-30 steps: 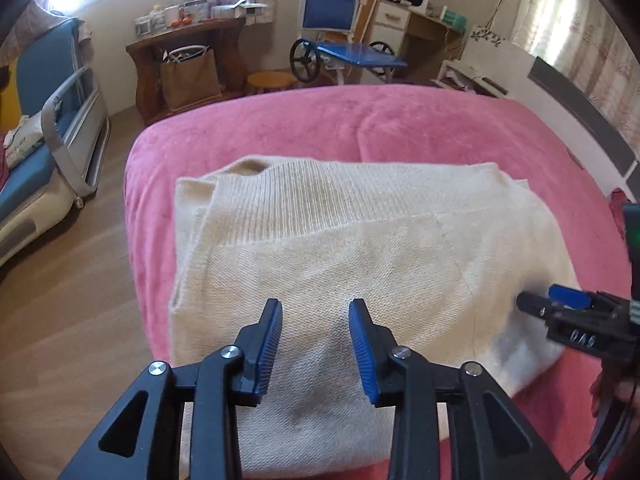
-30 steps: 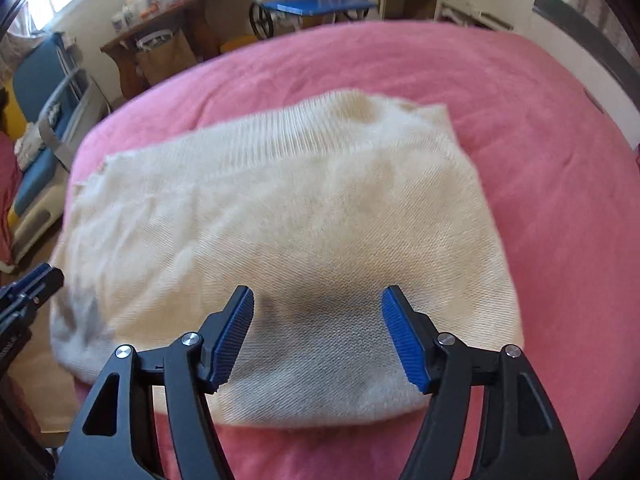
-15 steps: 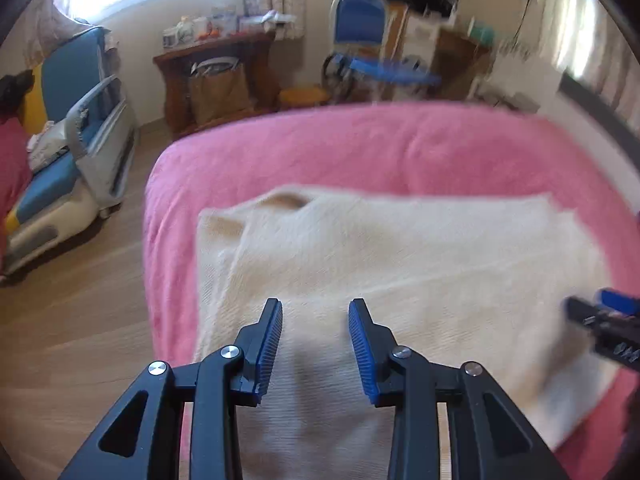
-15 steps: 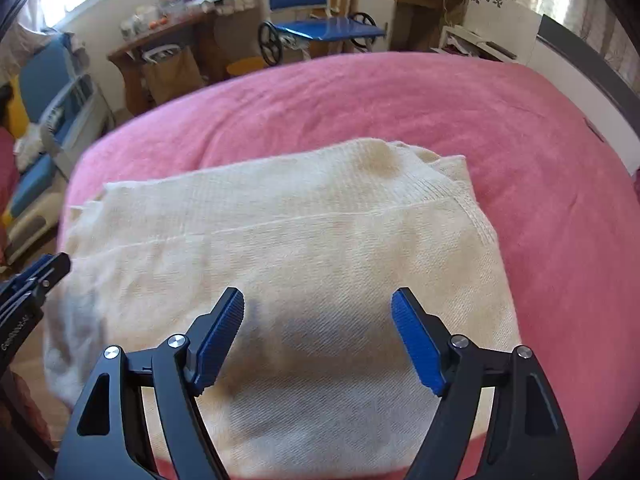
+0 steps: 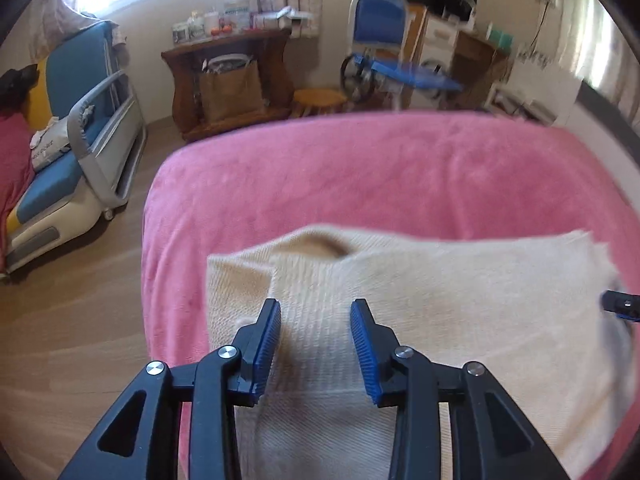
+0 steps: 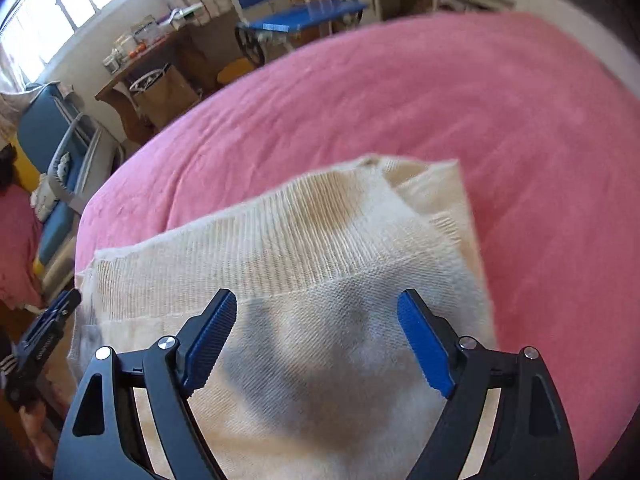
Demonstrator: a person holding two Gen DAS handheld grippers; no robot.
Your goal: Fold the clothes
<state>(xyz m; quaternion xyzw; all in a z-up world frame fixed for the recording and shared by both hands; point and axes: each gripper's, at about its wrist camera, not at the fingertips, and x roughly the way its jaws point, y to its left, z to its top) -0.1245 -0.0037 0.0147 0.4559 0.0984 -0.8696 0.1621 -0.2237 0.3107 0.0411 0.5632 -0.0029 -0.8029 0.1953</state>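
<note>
One cream knit sweater lies folded on pink blanket; L gripper & R gripper both released.

From my left hand-held gripper I see bare pink bed cover beyond the folded cream sweater, open to the far edge, and a narrower bare strip on the left down to the wooden floor. Its jaws stand apart over the knit with nothing between them. My right hand-held gripper, jaws spread wide above the sweater, has broad bare cover to its right. The two grippers sit near each other across the sweater. Past the bed stand a wooden side table, a blue wheeled chair and a blue recliner.
</note>
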